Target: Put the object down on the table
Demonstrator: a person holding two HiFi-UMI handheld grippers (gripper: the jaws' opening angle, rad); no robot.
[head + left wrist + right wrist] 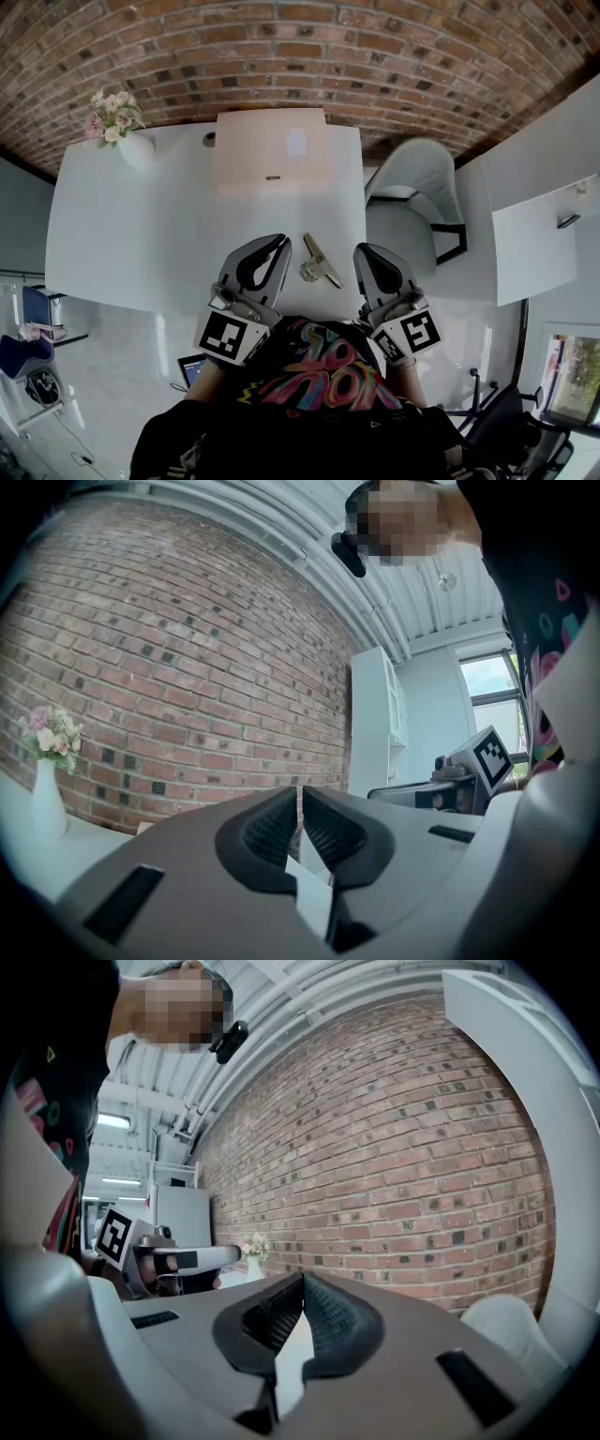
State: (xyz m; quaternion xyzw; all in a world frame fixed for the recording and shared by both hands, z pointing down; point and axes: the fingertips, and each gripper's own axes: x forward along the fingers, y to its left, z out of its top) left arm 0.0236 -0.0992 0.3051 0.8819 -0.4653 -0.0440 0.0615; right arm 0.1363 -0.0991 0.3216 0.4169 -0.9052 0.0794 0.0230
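Note:
A small metal clip-like object (pixel 317 262) lies on the white table (pixel 150 234) near its front edge, between my two grippers and touched by neither. My left gripper (pixel 280 243) is held just left of it, my right gripper (pixel 362 252) just right of it. Both are lifted and aimed at the brick wall, so the object shows in neither gripper view. In the left gripper view the left gripper's (pixel 300 795) jaws meet at the tips with nothing between them. The right gripper's (pixel 303 1280) jaws also stand shut and empty.
A tan cardboard box (pixel 272 150) sits at the table's far edge, and a white vase of flowers (pixel 127 136) at its far left corner. A white chair (pixel 412 187) stands to the right of the table. The brick wall (pixel 300 56) runs behind.

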